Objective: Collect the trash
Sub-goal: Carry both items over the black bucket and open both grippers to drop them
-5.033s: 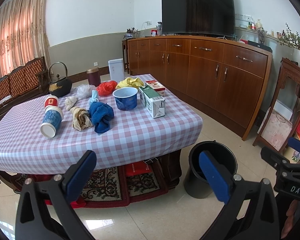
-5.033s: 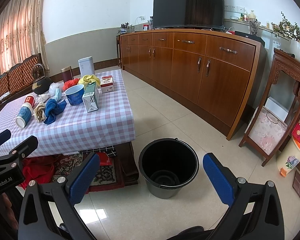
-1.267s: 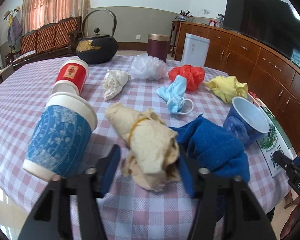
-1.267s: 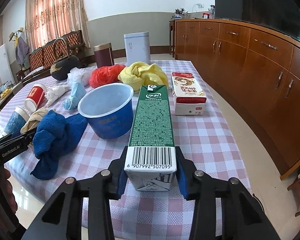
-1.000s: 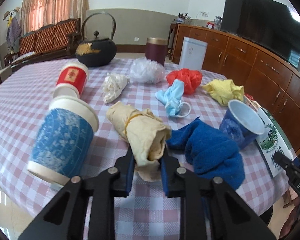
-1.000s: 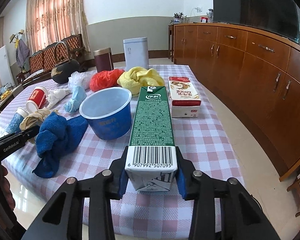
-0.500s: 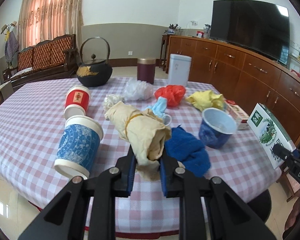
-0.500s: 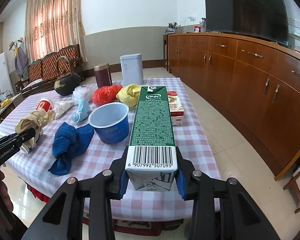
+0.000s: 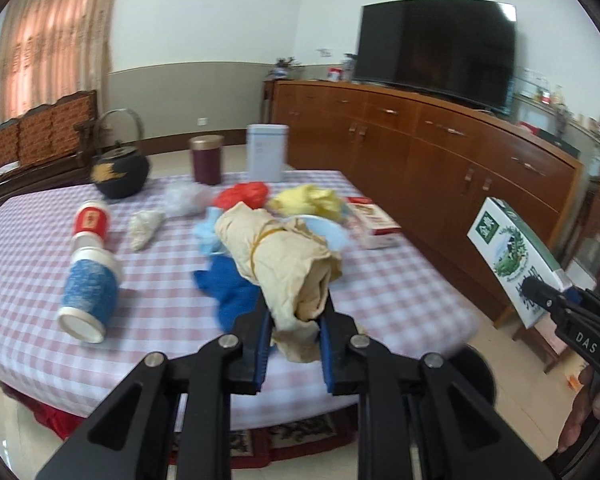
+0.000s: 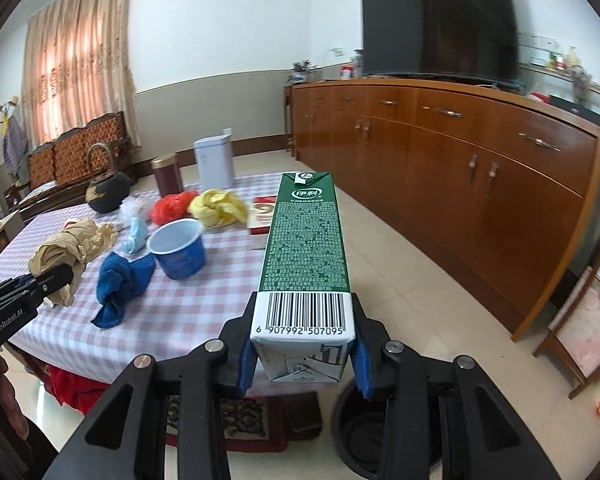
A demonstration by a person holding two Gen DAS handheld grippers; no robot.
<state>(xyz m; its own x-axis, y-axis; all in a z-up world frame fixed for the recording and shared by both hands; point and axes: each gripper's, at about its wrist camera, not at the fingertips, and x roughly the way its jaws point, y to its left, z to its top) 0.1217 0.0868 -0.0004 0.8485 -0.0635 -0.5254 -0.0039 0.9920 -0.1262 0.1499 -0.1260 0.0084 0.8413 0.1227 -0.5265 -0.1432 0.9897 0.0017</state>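
Carton first: the green milk carton (image 10: 304,256) sits clamped at its base between the right gripper (image 10: 302,354) pads, pointing away from the camera, held up in the air off the near right corner of the checked table (image 10: 188,320). Readable bits are a white oval logo with Chinese characters near the top and a barcode reading 6 907992 507095 at the near end. Directly below the carton there's a black bucket (image 10: 364,436) on the floor, partly hidden.

The left gripper (image 9: 294,344) is squeezed nearly shut on a crumpled tan paper bundle (image 9: 280,264) with a yellow band round it, lifted above the table. Its body reads "GenRobot.AI" in the right view; the right one shows "DAS" in the left view.

On the table: a blue cloth (image 10: 120,280), blue cup (image 10: 178,248), a blue-patterned paper cup (image 9: 86,300) lying on its side, a red one (image 9: 90,220) behind it, and a red-and-white box (image 9: 374,222), print too blurry to read.
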